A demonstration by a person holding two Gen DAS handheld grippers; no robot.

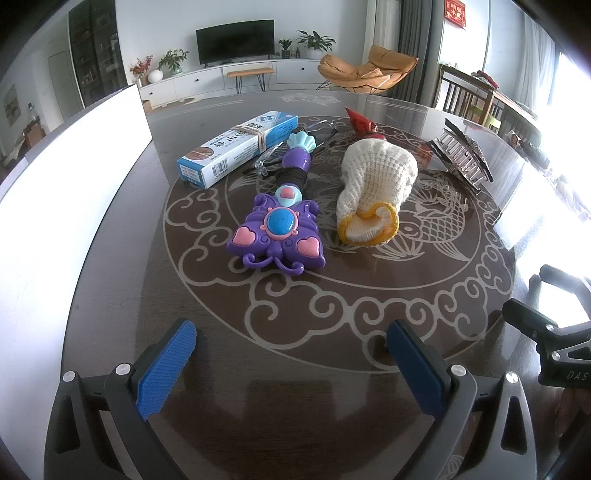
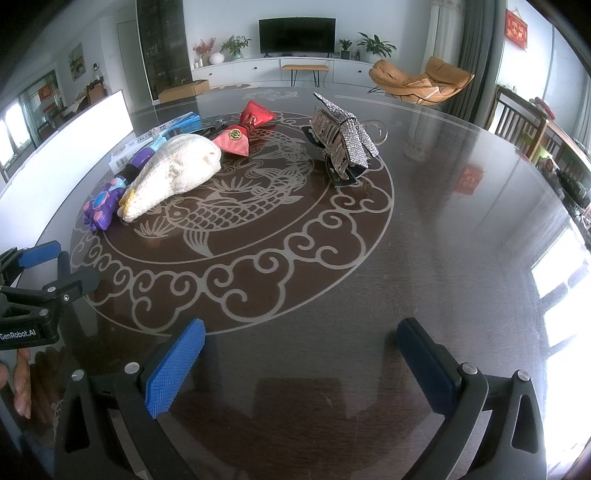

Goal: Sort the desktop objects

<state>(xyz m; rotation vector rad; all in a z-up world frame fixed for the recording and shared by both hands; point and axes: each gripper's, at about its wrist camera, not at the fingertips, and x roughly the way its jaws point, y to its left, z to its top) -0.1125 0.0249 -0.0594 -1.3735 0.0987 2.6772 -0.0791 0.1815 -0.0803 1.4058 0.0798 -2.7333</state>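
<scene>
The left gripper [image 1: 291, 347] hangs low over the dark table [image 1: 295, 369] with its blue-padded fingers spread wide and nothing between them; the right gripper [image 2: 301, 349] is spread the same way, also empty, and each shows at the edge of the other's wrist view. Ahead of the left gripper, on the round fish-and-cloud pattern inlaid in the tabletop, lies a purple butterfly toy wand [image 1: 279, 229], its winged head nearest the camera and its handle pointing away. The far end of the handle rests over a pair of clear glasses [image 1: 295, 147], and just to the left of those lies a blue and white box [image 1: 238, 147] bound with a rubber band. Just right of the wand, not clearly touching it, sits a white knitted glove [image 1: 373, 188] with a yellow cuff that faces the camera. Behind the glove is a red fan-shaped ornament [image 2: 245, 134], close against its far end in the right wrist view. Farther right, apart from the glove, stands a large rhinestone hair clip [image 2: 341, 140] with metal teeth. A white board [image 1: 74, 177] stands along the table's left edge. Beyond the table are a television [image 2: 297, 35], potted plants and an orange lounge chair [image 2: 421, 83].
</scene>
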